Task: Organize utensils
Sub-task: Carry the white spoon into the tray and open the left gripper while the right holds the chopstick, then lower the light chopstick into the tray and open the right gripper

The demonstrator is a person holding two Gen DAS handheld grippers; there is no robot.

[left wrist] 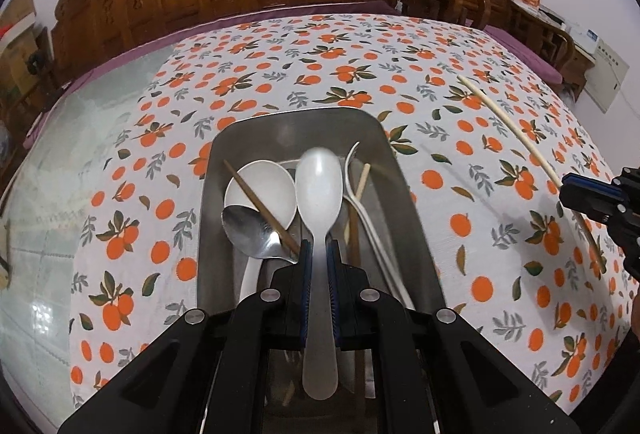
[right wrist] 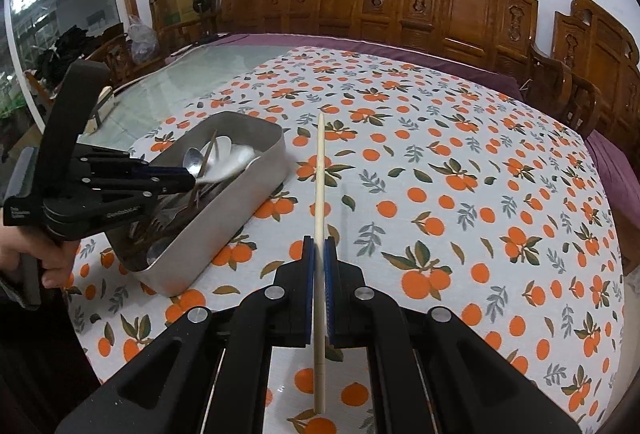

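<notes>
Most utensils already sit in the metal tray (left wrist: 416, 234). Left gripper (left wrist: 318, 254) pinches a white plastic spoon (left wrist: 319, 186) above it; right gripper (right wrist: 319, 254) clamps a pale chopstick (right wrist: 319, 170), both undelivered.

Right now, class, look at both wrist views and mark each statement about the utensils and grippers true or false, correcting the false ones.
1. The left gripper is shut on a white plastic spoon. True.
2. The right gripper is empty. False: it is shut on a pale chopstick.
3. The metal tray holds a metal spoon among other utensils. True.
4. The tablecloth is plain blue. False: it is white with an orange fruit print.
5. The white plastic spoon is held over the metal tray. True.
</notes>
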